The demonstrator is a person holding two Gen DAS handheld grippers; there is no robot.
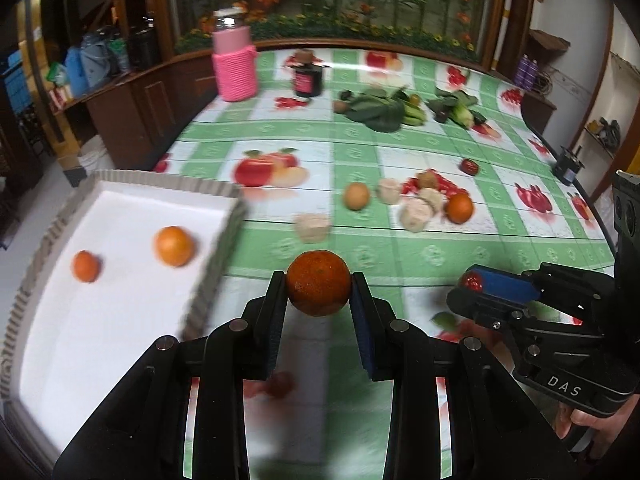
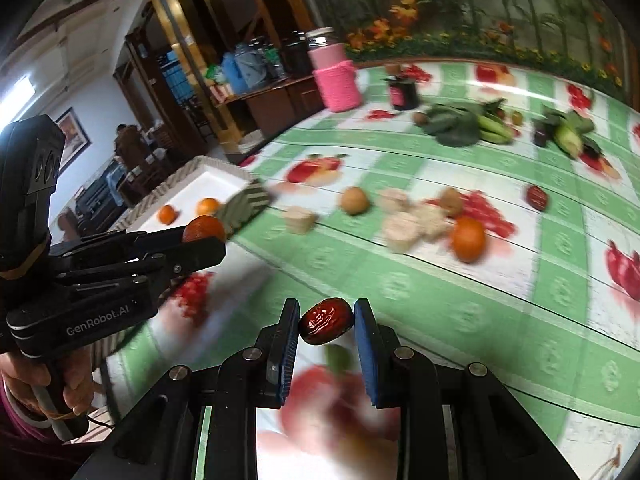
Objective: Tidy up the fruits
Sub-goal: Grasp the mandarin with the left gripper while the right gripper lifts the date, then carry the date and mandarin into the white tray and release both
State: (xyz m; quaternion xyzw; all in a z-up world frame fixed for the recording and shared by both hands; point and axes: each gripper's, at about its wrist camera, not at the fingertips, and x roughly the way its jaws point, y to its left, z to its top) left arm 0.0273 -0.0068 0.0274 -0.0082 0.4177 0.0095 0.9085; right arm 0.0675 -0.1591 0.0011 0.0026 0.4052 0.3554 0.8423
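My left gripper (image 1: 319, 290) is shut on a dark orange tangerine (image 1: 318, 283) and holds it above the table, just right of the white tray (image 1: 120, 280). Two oranges (image 1: 173, 246) (image 1: 85, 266) lie in the tray. My right gripper (image 2: 326, 318) is shut on a red date (image 2: 326, 320) above the table; it also shows in the left wrist view (image 1: 472, 282). The left gripper with its tangerine (image 2: 204, 229) shows in the right wrist view. On the table lie an orange (image 1: 459, 208), a brown fruit (image 1: 357, 196), another red date (image 1: 469, 167) and a kiwi-like fruit (image 1: 427, 179).
Several pale steamed buns (image 1: 418, 212) lie among the fruits. Leafy greens (image 1: 380, 108), a dark jar (image 1: 308, 80) and a pink-sleeved jar (image 1: 234, 64) stand at the far side. A black object (image 1: 568, 168) sits near the table's right edge.
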